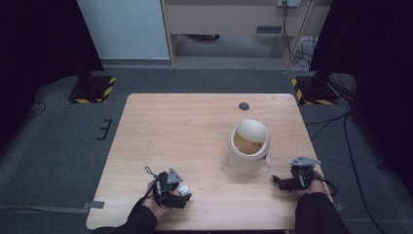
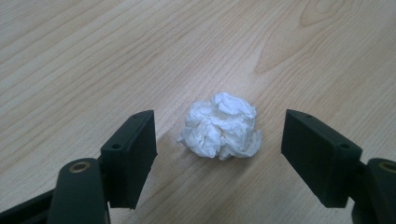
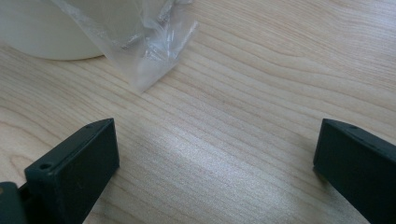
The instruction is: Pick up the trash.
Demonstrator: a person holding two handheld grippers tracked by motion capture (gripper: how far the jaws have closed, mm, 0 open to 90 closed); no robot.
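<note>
Paper ball (image 2: 220, 125), white and crumpled, lies on the wooden table (image 1: 195, 126) between the left gripper (image 2: 219, 154)'s parted jaws, untouched. The right gripper (image 3: 215, 163), jaws wide, rests near the cream bin (image 1: 248, 146) and its plastic liner (image 3: 149, 51).

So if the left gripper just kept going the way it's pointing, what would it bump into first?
Most likely the crumpled white paper ball, which lies on the wooden table straight ahead, between the open jaws of the left gripper. Neither jaw touches it yet. Beyond the ball, bare tabletop.
</note>
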